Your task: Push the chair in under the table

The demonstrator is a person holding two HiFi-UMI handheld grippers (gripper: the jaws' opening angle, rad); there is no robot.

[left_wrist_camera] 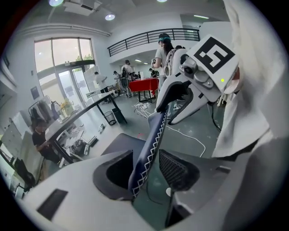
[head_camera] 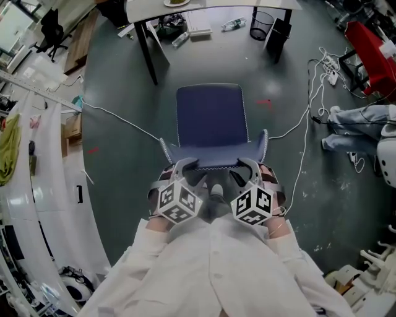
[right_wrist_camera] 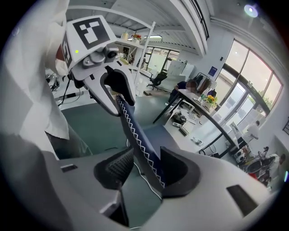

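The chair [head_camera: 211, 117] stands well short of the table [head_camera: 247, 5], which lies straight beyond it on the far side. Its backrest [head_camera: 213, 156] runs left to right along the near side. The left gripper [head_camera: 185, 165] and right gripper [head_camera: 249, 163] both straddle the backrest's top edge, equally near, with their jaws spread wide and not clamping.

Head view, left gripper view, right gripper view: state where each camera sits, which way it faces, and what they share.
Head view: on the person's head, facing steeply down at the chair before the table; shows white shirt, left gripper, right gripper.
Left gripper view: on the left gripper, looking along open jaws astride the backrest; shows right gripper, shirt.
Right gripper view: on the right gripper, likewise; shows left gripper, shirt.
Shared: the backrest's stitched edge.
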